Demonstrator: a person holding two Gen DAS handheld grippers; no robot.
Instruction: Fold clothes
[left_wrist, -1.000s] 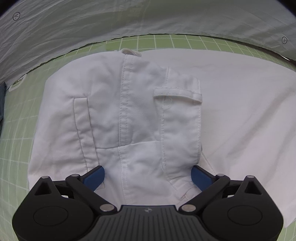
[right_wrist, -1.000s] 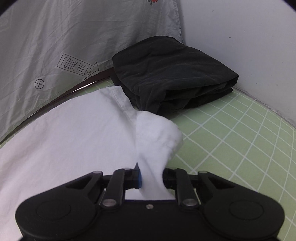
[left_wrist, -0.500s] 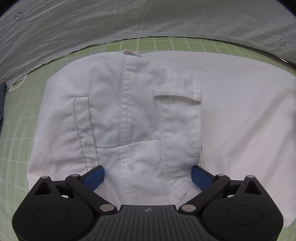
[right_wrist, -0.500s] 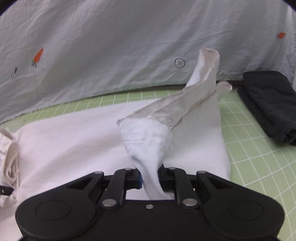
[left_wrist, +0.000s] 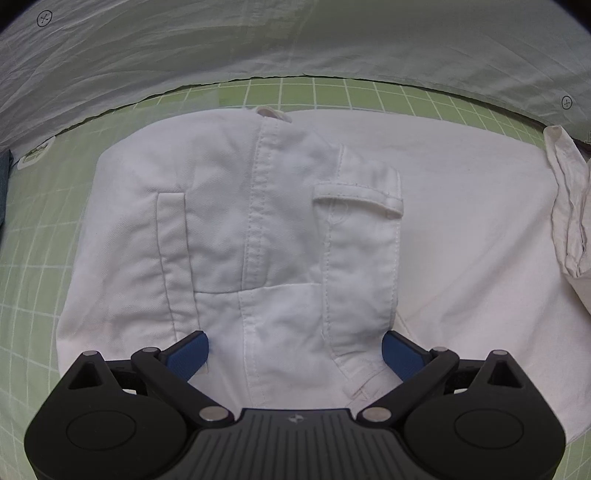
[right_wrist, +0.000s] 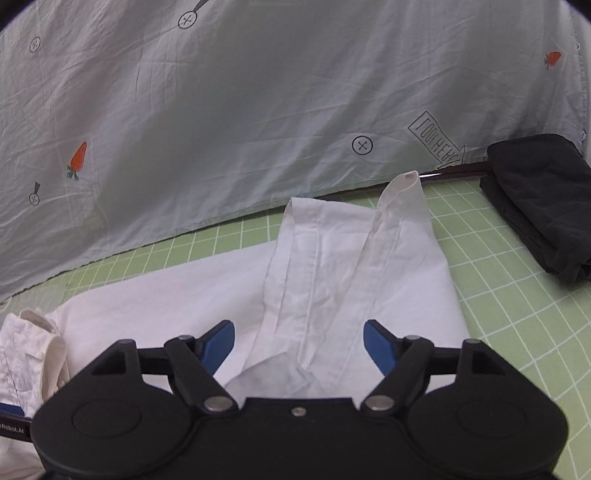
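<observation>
1. Right wrist view showed the right claw (right_wrist: 298, 341) with its jaws now spread apart; half a second before, they were clamped on a bunched end of the white trousers (right_wrist: 354, 266).
2. That leg end had been let go and lay doubled back over the rest of the garment, so one fold looked set down, in my judgement.
3. From the claw, the released cloth ran toward 12 o'clock, one hem tip sticking up.
4. A folded black garment (right_wrist: 535, 199) sat at 2 o'clock on the green bench (right_wrist: 517, 314).
5. Left claw (left_wrist: 295, 350) stayed spread apart over the trousers' waist end, unchanged.
</observation>
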